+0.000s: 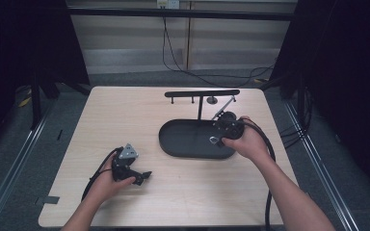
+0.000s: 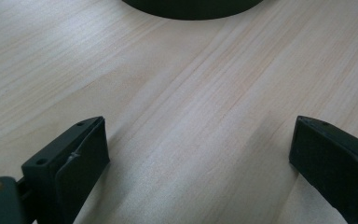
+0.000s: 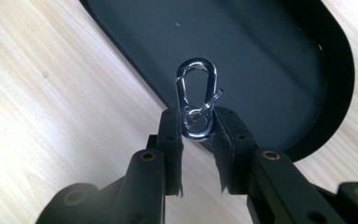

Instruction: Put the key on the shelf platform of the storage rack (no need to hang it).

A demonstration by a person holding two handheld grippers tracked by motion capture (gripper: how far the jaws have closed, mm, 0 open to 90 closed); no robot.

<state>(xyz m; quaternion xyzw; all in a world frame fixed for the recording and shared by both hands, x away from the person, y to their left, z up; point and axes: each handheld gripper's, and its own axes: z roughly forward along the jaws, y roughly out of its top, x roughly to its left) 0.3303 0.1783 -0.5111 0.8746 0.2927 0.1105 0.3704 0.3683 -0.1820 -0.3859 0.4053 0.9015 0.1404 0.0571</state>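
A small silver carabiner (image 3: 196, 98) is clamped at its lower end between the pads of my right gripper (image 3: 197, 122), its gate sprung slightly outward. It hangs over the rim of a black oval tray (image 3: 279, 51). From above, the right gripper (image 1: 218, 139) is over the tray's (image 1: 183, 139) right end, with the carabiner (image 1: 214, 140) at its tip. My left gripper (image 1: 144, 176) rests low over the table at the front left, its jaws (image 2: 198, 154) wide apart with bare wood between them.
A black stand with a horizontal bar (image 1: 201, 93) and small pegs rises behind the tray. A cable (image 1: 267, 159) trails along the right forearm. The wooden table (image 1: 125, 115) ends at dark floor on all sides. The tray's edge (image 2: 193, 8) lies ahead of the left gripper.
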